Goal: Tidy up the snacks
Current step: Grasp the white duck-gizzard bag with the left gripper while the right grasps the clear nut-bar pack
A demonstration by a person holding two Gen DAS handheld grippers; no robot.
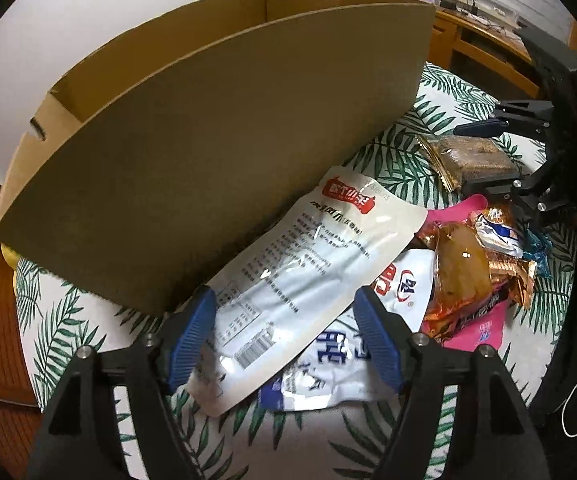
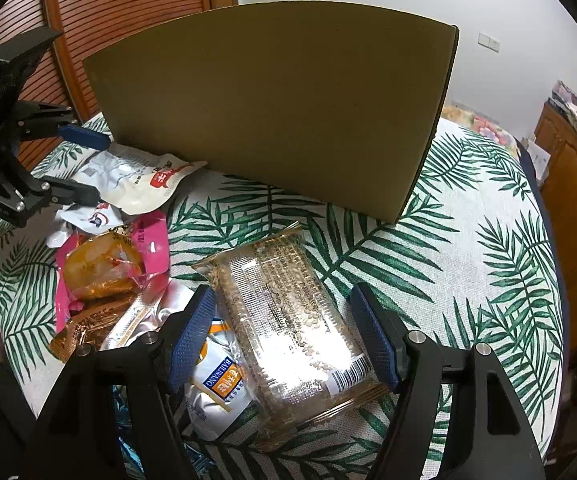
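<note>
A big open cardboard box [image 1: 216,152] stands on the leaf-print cloth; it also shows in the right wrist view [image 2: 272,112]. My left gripper [image 1: 286,344] is open, its blue pads on either side of a white snack pouch [image 1: 308,264] with a red label that leans toward the box. My right gripper [image 2: 284,338] is open around a clear sesame-bar packet [image 2: 292,328] lying flat. The sesame-bar packet [image 1: 468,160] and the right gripper [image 1: 484,156] also show in the left wrist view. The left gripper [image 2: 88,168] and the white pouch [image 2: 136,180] show at the left of the right wrist view.
A heap of snacks lies between the grippers: an orange packet [image 2: 100,264], a pink packet [image 2: 156,248], a silver Bailiwang packet [image 2: 216,396], a white-blue bag [image 1: 336,364]. A wooden slatted door [image 2: 108,20] is at the left, a wooden cabinet [image 2: 576,184] at the right.
</note>
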